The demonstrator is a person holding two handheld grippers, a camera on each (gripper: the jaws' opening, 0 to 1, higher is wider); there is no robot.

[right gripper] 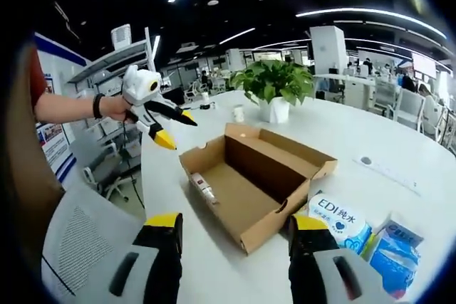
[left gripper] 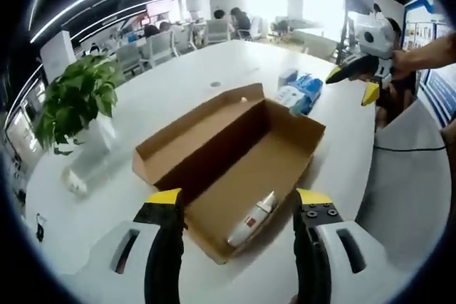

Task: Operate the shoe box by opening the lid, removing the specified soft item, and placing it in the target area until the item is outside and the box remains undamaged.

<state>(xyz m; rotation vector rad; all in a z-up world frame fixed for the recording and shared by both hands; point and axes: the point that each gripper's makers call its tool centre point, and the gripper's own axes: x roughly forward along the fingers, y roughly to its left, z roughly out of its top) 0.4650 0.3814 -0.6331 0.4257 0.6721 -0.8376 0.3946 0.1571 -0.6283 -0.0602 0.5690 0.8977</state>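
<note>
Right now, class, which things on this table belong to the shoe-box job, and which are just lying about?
Part of the job:
- open cardboard shoe box
- white tube-like item lying inside it
- left gripper, jaws open
- right gripper, jaws open

Just lying about:
- potted plant
- blue and white tissue packs
- small white cup
- grey chair

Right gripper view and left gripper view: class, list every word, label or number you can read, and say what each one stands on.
"EDI纯水": on the blue and white wipes pack right of the cardboard box, in the right gripper view.
Small tube inside the box: red marking, too blurred to read.
Blue packets beside the wipes pack: print too small to read.
Wall posters in the background: unreadable.
</note>
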